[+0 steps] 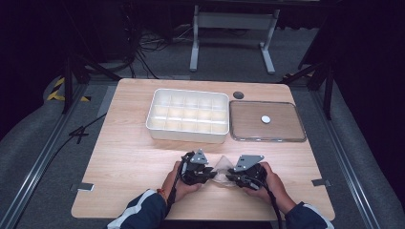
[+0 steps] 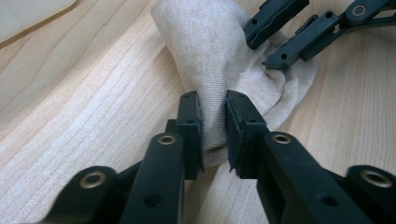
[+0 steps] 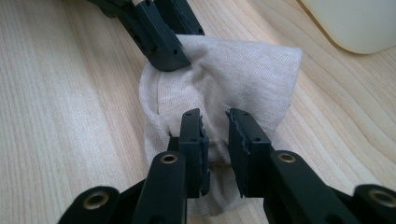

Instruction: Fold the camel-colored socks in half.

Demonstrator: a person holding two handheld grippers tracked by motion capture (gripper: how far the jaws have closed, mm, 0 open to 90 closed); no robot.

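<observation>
Two grippers meet over a beige sock (image 1: pixel 220 170) lying on the wooden table (image 1: pixel 129 162), near its front edge, in front of the white compartment tray (image 1: pixel 187 115). The left gripper (image 2: pixel 213 126) has its jaws pinching a fold of the knit fabric; the right gripper (image 3: pixel 215 140) likewise has cloth nipped between its pads. No brand, label or writing can be read on the sock or the tray.

You're working in a lab-style recording bay: dark curtains around 1 wooden table (image 1: pixel 129 157), cables (image 1: pixel 143 47) loose on grey carpet, metal floor rails (image 1: pixel 38 162), hazard tape (image 1: pixel 57 90).
</observation>
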